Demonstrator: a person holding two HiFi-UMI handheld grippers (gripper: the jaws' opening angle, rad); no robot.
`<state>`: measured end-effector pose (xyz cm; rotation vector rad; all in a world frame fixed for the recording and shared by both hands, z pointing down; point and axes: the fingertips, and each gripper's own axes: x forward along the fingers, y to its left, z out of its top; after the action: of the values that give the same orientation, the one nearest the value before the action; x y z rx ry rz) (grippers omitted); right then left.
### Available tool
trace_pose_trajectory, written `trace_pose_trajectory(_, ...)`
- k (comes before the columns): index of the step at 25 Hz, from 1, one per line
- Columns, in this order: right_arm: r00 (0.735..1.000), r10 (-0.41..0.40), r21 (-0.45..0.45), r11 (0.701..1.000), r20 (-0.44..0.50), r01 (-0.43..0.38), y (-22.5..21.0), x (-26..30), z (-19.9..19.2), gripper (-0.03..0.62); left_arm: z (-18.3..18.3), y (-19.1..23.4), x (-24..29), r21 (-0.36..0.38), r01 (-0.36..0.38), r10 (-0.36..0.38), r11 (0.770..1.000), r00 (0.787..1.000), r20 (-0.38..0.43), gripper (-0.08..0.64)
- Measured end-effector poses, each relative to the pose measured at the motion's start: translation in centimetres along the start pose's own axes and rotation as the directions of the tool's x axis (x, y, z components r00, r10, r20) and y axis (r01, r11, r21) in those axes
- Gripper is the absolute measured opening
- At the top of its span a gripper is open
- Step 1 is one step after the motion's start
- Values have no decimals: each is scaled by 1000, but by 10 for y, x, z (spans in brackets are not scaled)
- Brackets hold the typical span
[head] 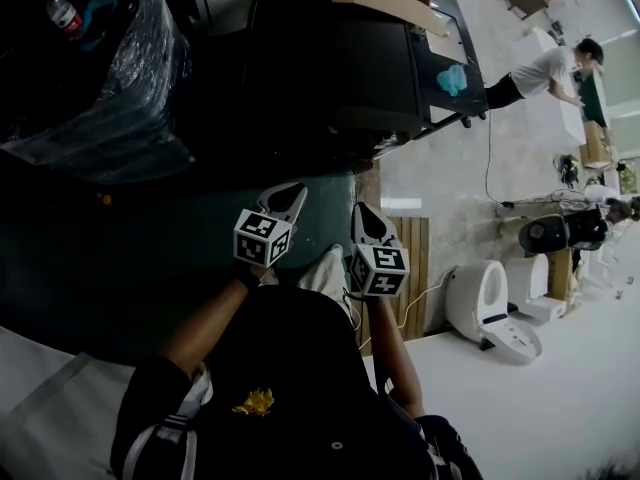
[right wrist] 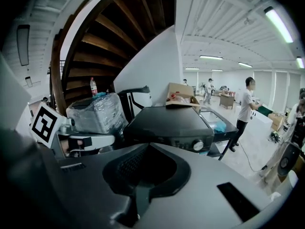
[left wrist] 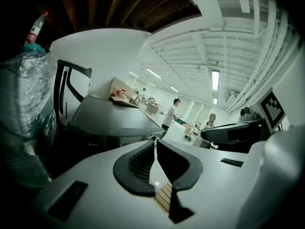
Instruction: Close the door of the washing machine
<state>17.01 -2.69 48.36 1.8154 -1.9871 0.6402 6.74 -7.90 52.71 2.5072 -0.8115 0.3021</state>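
Before the dark washing machine point(head: 370, 78), the left gripper point(head: 288, 198) and right gripper point(head: 370, 223) hover side by side, both jaws closed on nothing.

A plastic-wrapped bundle point(right wrist: 96, 113) carries a red-labelled bottle point(right wrist: 93, 86) on top. A blue cloth point(head: 452, 78) lies near one edge of a black side table point(head: 447, 43). A person in a white shirt point(head: 540, 71) bends forward just past the table.
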Motion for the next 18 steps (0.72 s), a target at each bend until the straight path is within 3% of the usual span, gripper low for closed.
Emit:
trace_pose_trajectory(5, 999, 25, -34, 999, 41, -23, 25, 1, 14, 25, 13, -12, -20, 93, 23, -25, 995, 999, 21, 31)
trace_pose_trajectory(8, 998, 38, -39, 999, 49, -36, 39, -6, 14, 25, 19, -21, -30, 99, 61, -66, 993, 997, 46, 31)
trace_pose_trajectory(18, 999, 38, -56, 998, 26, -36, 48, -15, 5, 25, 2, -34, -49, 150, 76, -81, 986, 996, 33, 31)
